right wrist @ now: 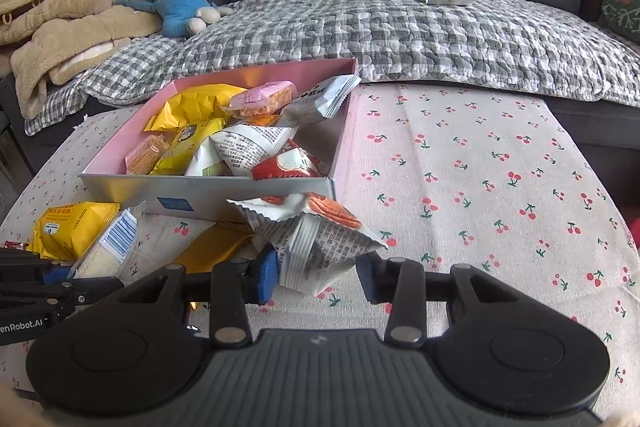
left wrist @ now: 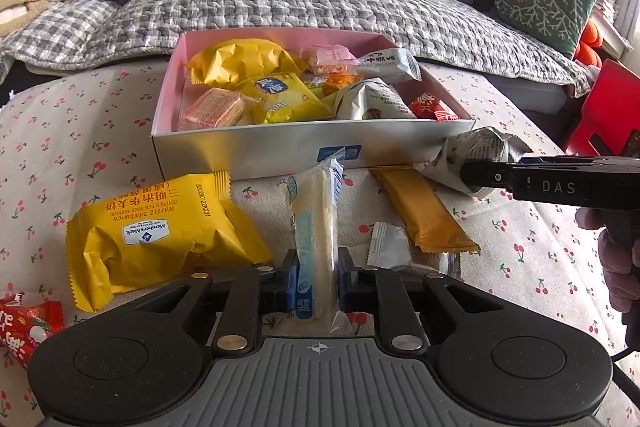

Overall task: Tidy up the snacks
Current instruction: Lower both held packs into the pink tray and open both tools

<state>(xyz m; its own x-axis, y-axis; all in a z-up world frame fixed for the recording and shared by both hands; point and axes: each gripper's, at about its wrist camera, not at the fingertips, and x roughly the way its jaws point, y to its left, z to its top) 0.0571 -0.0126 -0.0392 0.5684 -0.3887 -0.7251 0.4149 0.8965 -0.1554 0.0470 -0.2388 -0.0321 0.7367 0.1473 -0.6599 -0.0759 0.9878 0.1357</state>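
Left gripper (left wrist: 318,285): clamped on a long pale wafer pack in clear-and-blue wrap (left wrist: 316,223), near the pink-lined box (left wrist: 304,147).
Right gripper (right wrist: 316,277): apparently gripped a white printed snack packet (right wrist: 320,247), right pad contact unclear.

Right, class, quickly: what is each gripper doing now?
Left gripper: shut on the white bar.
Right gripper: shut on the printed packet.

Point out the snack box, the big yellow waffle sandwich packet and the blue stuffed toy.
snack box (left wrist: 256,151), left wrist view, its grey front wall.
yellow waffle sandwich packet (left wrist: 160,239), left wrist view, middle of wrapper.
blue stuffed toy (right wrist: 172,1), right wrist view, its body.
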